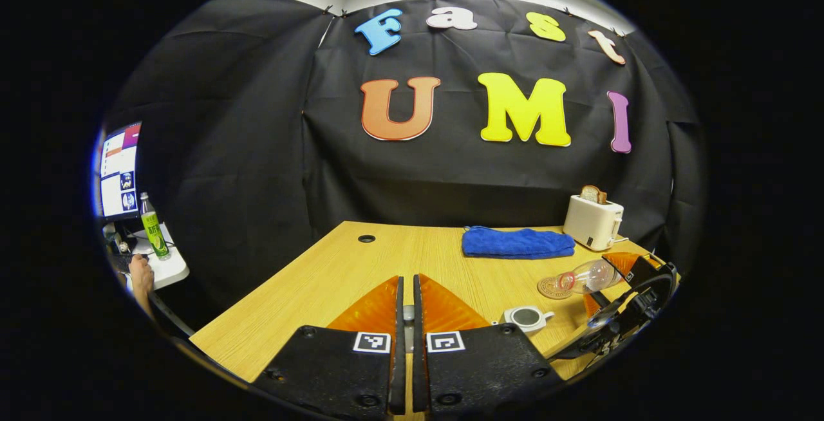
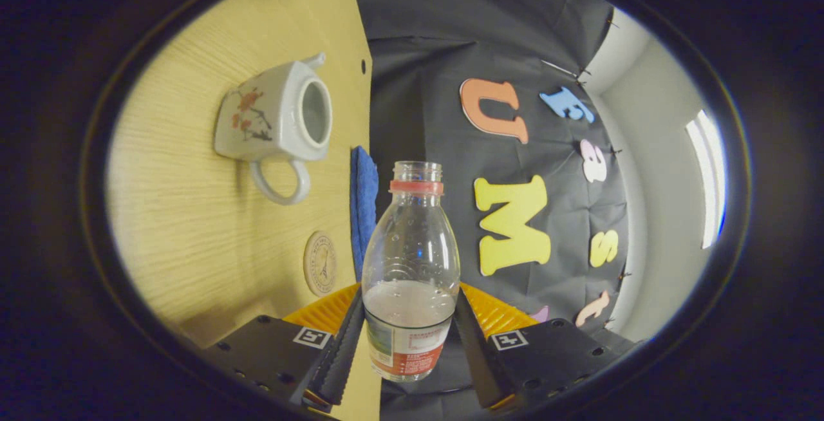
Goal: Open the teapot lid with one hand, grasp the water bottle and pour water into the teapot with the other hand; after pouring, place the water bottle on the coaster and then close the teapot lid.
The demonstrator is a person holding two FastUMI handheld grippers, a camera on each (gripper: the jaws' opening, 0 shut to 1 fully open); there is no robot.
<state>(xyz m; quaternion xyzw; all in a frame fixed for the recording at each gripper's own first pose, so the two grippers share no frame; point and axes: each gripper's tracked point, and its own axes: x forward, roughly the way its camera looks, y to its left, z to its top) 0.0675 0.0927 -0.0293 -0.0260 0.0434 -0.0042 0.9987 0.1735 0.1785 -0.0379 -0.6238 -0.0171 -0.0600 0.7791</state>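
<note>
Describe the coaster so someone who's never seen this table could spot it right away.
Start at the wooden table and find the folded blue towel near its back edge. Just in front lies the coaster, a flat round tan disc with a printed emblem, unlike the taller white teapot.

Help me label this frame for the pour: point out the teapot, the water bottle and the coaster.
teapot (image 2: 273, 118), right gripper view, on its painted side wall.
water bottle (image 2: 412, 247), right gripper view, on its clear body above the label.
coaster (image 2: 320, 264), right gripper view, on its round face.

Left hand-held gripper (image 1: 405, 308), jaws nearly closed on a small grey piece, hangs over the pale wooden bench (image 1: 322, 279). At four o'clock: lidless white ceramic teapot (image 1: 527, 318), tilted clear plastic water bottle (image 1: 589, 277), round brown coaster (image 1: 552, 288).
</note>
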